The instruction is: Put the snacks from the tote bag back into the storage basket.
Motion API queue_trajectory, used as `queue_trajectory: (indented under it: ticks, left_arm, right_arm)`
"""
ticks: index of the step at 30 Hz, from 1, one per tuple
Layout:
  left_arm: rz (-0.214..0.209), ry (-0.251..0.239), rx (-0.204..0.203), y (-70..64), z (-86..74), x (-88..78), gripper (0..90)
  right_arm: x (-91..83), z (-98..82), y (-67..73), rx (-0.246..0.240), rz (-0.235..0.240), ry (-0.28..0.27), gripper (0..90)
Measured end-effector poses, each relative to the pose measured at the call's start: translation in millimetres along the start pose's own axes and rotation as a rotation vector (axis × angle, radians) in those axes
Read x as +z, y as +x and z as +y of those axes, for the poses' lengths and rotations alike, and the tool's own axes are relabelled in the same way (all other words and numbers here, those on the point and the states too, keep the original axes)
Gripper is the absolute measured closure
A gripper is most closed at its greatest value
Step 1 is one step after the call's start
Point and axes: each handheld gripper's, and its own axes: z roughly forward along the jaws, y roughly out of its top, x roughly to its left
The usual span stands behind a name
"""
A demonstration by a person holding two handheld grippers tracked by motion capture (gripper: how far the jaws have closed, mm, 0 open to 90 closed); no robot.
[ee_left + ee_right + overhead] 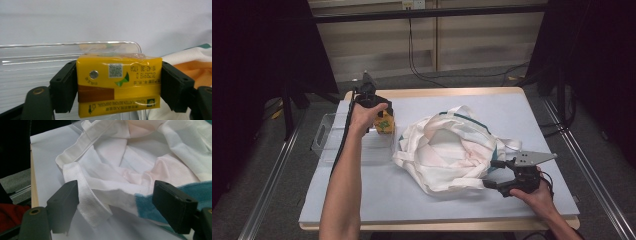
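Your left gripper [119, 87] pinches the yellow tissue pack [119, 86] across its short ends, both pads flat against the wrapper, and holds it above the clear plastic tray [326, 135] at the table's left side, just short of the white tote bag [447, 150]. Your right gripper [495, 173] rests at the bag's near-right edge with its jaws spread; the hem and a strap [87, 200] lie between them, unpinched.

Risks from here:
- The pack is soft. Squeeze harder and it buckles; ease off and it may slide out of the pads before reaching the bag.
- The bag mouth is slack and crumpled. Unless you hold the rim up, the pack may land on a fold or a strap, not inside.
- If you close on the loose strap alone, it lifts the handle, not the opening.
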Motion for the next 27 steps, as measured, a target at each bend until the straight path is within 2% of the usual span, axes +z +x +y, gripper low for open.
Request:
queue_trajectory:
  ticks: [3, 6, 8, 11, 13, 17, 20, 24, 26, 27]
  left_arm:
    - [0.011, -0.011, -0.018, -3.0, 1.9, 2.0, 23.7]
    - [-0.003, -0.012, -0.015, 1.0, 2.4, 1.8, 23.7]
    - [0.005, -0.010, -0.010, -0.8, 1.7, 1.6, 23.6]
    - [0.022, -0.021, 0.018, -3.4, 0.8, 0.6, 24.1]
    - [0.021, -0.018, 0.041, -2.6, 0.2, -0.4, 24.3]
    - [0.012, -0.021, 0.064, -0.9, -1.4, -1.5, 24.0]
    - [0.017, -0.009, 0.091, -2.5, -2.2, 0.5, 18.1]
    - [0.024, -0.030, 0.130, -5.3, -3.3, -0.1, 9.7]
    - [0.024, -0.050, 0.144, -5.9, -4.2, -3.1, 8.2]
    - [0.025, -0.062, 0.137, -6.5, -5.1, -3.5, 7.4]
  right_arm:
    - [-1.3, 0.1, -1.5, 0.004, -0.005, -0.007, 21.2]
    - [-1.7, 0.1, -1.9, 0.006, -0.006, -0.007, 21.2]
    - [-2.0, 0.3, -1.5, 0.008, -0.006, -0.012, 21.3]
    - [-1.8, 0.6, -1.4, 0.003, -0.010, -0.010, 21.3]
    - [-2.4, 1.1, -0.8, 0.003, -0.009, -0.013, 21.2]
    - [-3.3, 1.0, -0.4, 0.004, -0.012, -0.013, 21.2]
    - [-3.4, 0.8, -0.2, 0.004, -0.014, -0.011, 21.1]
    - [-3.6, 0.7, 0.0, 0.003, -0.017, -0.011, 21.1]
    - [-3.9, 0.7, 0.2, 0.002, -0.016, -0.012, 21.1]
    - [-4.0, 0.7, 0.0, 0.002, -0.017, -0.012, 21.1]
